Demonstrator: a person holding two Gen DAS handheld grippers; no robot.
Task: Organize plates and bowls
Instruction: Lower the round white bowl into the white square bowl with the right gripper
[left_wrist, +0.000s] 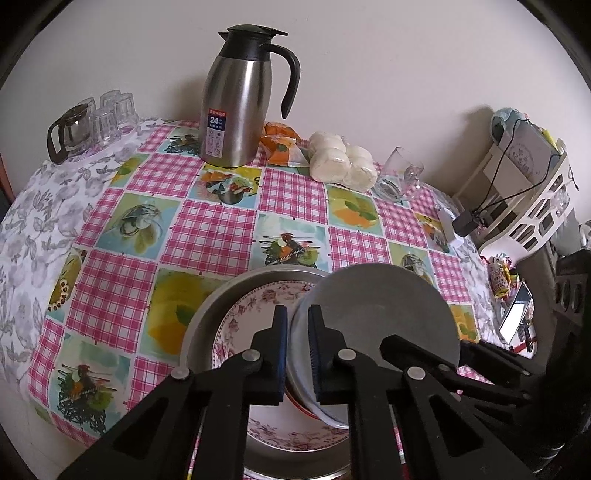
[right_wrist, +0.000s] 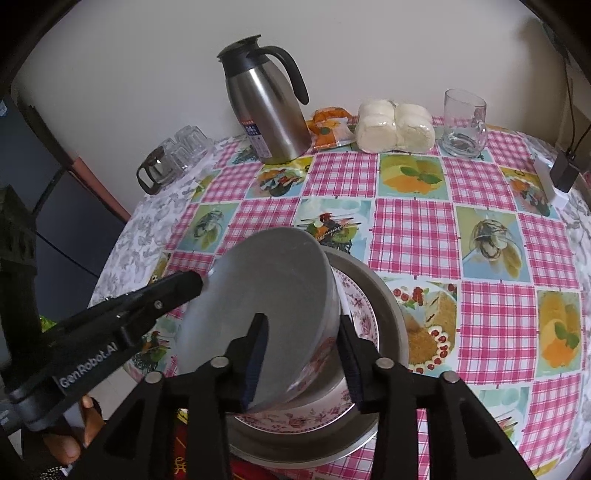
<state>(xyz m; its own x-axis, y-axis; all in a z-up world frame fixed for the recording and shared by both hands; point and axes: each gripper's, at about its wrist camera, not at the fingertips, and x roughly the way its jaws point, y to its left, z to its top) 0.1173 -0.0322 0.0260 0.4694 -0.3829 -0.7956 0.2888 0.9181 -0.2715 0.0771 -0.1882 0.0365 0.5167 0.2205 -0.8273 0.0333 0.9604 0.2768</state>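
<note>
A red-and-blue label on the steel jug (left_wrist: 236, 99) carries a large white "24"; the smaller characters around it are too small to read. In the right wrist view the same label shows again, "24" just legible. White lettering along the black arm of the left gripper (right_wrist: 201, 284), seen from the right wrist camera, reads "GenRobot.AI". A card in the white rack (left_wrist: 528, 192) at the counter's far end bears print too blurred to read.

The desk (right_wrist: 413, 236) wears a pink-checked cloth with food pictures. Along the top of the frame stand a steel jug (right_wrist: 267, 110), wrapped white buns (right_wrist: 393, 127) and a glass mug (right_wrist: 463, 123), with upturned glasses (right_wrist: 184, 147) at upper left. A metal tray (right_wrist: 391, 306) sits low in the centre.
</note>
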